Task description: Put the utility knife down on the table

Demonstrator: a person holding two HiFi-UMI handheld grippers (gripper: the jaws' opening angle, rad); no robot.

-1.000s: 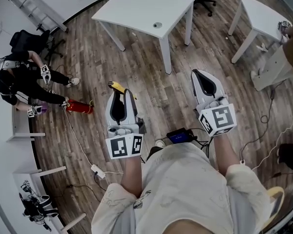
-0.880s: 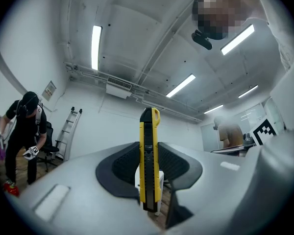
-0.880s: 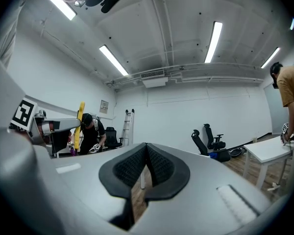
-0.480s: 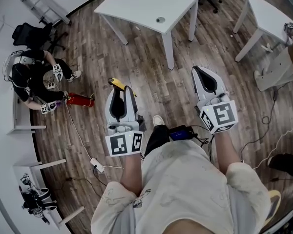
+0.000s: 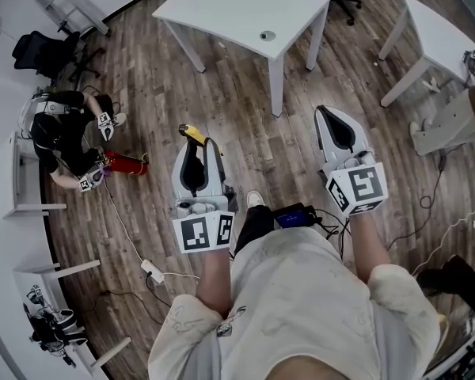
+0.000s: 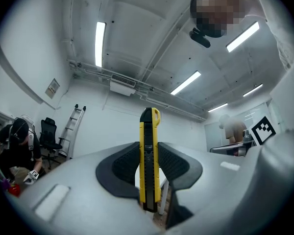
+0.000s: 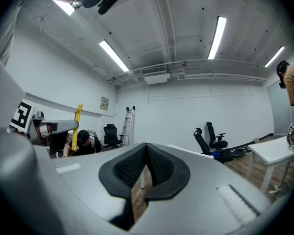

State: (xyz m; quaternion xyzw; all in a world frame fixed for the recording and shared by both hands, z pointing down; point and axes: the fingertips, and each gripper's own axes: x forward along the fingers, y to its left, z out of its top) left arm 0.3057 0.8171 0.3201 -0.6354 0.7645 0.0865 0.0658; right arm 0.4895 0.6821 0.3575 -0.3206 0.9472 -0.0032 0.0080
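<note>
A yellow and black utility knife stands clamped between the black pads of my left gripper, its yellow end sticking out past the fingertips. The left gripper view shows the knife upright in the middle of the left gripper, pads pressed on both sides. My right gripper is held level beside it, shut with nothing in it; the right gripper view shows the right gripper with its pads meeting. The white table stands ahead across the wood floor, with a small round thing near its corner.
A second white table stands at the right. A person crouches at the left beside a red object. Cables and a power strip lie on the floor, a black device at my feet. A ladder leans far left.
Both grippers have travelled forward with me, and the white table sits a little nearer. The knife stays clamped in the left gripper. The crouching person at the left has shifted.
</note>
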